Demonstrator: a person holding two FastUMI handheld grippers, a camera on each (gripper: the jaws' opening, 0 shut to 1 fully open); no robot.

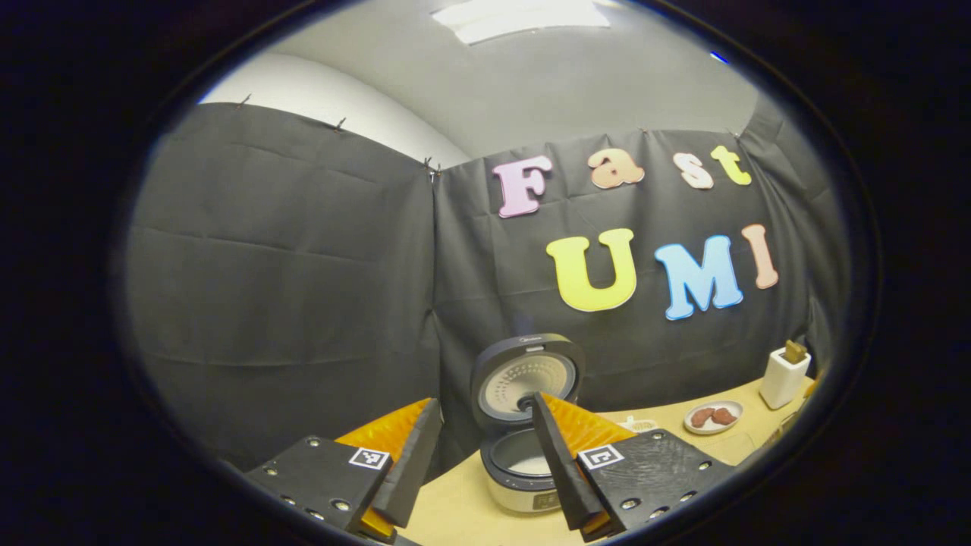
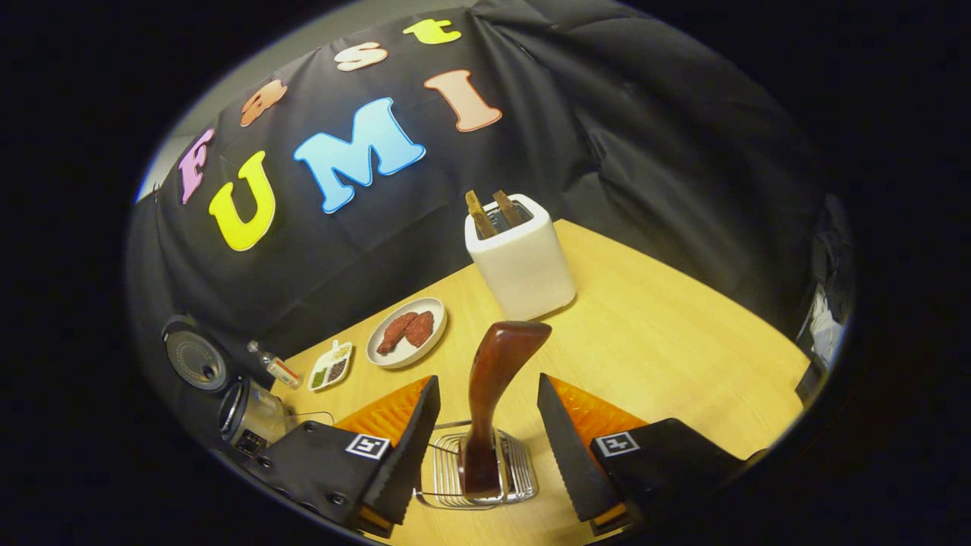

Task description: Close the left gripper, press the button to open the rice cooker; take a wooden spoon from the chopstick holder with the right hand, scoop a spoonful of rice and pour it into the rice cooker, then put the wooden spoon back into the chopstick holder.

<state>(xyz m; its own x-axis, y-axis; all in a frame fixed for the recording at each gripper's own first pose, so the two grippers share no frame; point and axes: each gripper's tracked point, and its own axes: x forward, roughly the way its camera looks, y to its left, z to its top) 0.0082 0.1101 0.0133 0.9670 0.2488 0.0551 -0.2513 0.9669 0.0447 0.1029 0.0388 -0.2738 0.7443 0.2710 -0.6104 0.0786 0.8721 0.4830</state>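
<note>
Spoon (image 2: 493,394) upright in holder (image 2: 474,474), btwn open R tool (image 2: 485,444) fingers.

Glossy dark wood is seen in the wooden spoon (image 2: 497,379) between the right tool's (image 2: 485,440) fingers, bright wire metal in the chopstick holder (image 2: 476,474) beneath, matt pale wood in the table (image 2: 667,356) beyond.

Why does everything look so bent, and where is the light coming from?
Fisheye bending: in the right gripper view the table edge curves and the white toaster leans; in the left gripper view a bright ceiling panel lights the open rice cooker evenly; both stay sharp, with soft shadows.
</note>
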